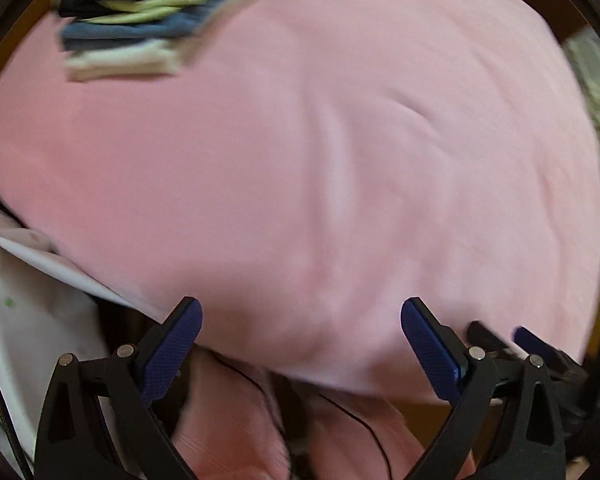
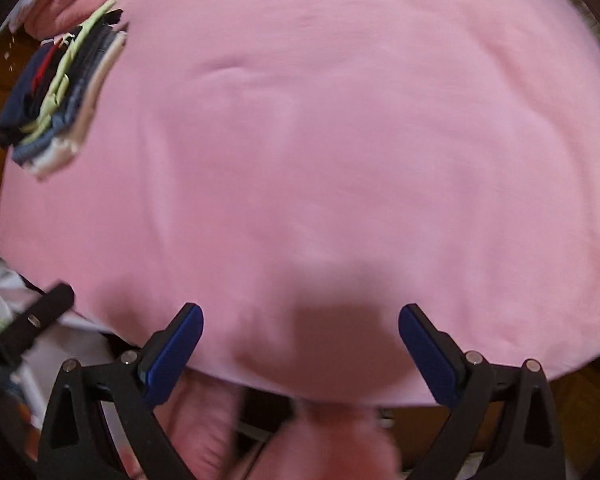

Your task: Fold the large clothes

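A large pink cloth (image 1: 320, 152) covers the whole work surface, smooth with a few faint creases; it also fills the right wrist view (image 2: 320, 160). My left gripper (image 1: 302, 312) is open and empty, hovering over the cloth's near edge. My right gripper (image 2: 300, 316) is open and empty over the same near edge. The right gripper shows at the lower right of the left wrist view (image 1: 532, 344). The left gripper's arm shows at the lower left of the right wrist view (image 2: 36, 320). Both views are motion-blurred.
A stack of folded clothes (image 1: 148, 20) in navy, blue, pale green and cream lies on the far left of the cloth, also in the right wrist view (image 2: 60, 96). More pink fabric (image 1: 240, 420) hangs below the near edge. White material (image 1: 28, 300) sits at the left.
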The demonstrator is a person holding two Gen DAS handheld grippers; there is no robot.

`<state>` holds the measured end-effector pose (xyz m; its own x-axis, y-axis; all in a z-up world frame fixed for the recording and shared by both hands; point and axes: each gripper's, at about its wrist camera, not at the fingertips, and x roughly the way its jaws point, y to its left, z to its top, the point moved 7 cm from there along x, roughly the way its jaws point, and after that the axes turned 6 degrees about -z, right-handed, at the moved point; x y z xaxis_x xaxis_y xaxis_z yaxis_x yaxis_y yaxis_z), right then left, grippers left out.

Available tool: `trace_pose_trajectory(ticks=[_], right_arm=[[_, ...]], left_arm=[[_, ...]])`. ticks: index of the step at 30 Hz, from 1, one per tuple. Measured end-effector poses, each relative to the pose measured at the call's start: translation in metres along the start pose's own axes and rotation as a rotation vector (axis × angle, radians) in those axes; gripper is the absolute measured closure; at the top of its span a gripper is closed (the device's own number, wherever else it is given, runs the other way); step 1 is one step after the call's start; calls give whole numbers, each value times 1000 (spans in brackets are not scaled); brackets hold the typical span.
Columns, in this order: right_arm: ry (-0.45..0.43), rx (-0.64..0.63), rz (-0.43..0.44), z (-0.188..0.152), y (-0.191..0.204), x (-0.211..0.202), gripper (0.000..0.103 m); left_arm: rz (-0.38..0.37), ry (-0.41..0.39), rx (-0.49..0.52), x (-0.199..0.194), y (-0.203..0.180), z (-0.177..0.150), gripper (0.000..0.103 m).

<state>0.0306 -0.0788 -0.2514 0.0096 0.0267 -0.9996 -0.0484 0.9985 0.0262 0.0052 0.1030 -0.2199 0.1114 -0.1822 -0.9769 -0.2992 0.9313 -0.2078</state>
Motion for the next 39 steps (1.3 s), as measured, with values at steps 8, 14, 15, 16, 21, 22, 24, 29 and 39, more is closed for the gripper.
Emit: trace_pose_trajectory(ticks=[8,14,15,16,21,22,24,29,39], right_arm=[[-17,154,27,-50,-90,-61,3],[-154,202,30,-40,-93,-112,3],[-176,204,39,-39,-91,-121,3],[-201,203,45,-41,-92,-130,2],[-296,189,43,-42,-93,-170,2],[-314,181,37,-41,-91,-176,2],[-344,166,27,-41,-87,-188,2],[-459,141,-22,-47,-86,-216,2],[-552,192,-32,-54,-96,-241,0]], left_arm=[[58,-29,238,-40,-87,-21,4],[52,-135,338,-86,-133,-7,4],[59,-162,344,-93,-138,-7,4],[73,-186,347,-101,-139,-5,4],[66,-278,362,-137,-150,-1,4],[59,-307,363,-145,-151,-1,4],[44,-342,370,-157,-152,0,4],[-6,-401,369,-177,-153,-8,4],[30,-444,412,-193,-152,-33,4]])
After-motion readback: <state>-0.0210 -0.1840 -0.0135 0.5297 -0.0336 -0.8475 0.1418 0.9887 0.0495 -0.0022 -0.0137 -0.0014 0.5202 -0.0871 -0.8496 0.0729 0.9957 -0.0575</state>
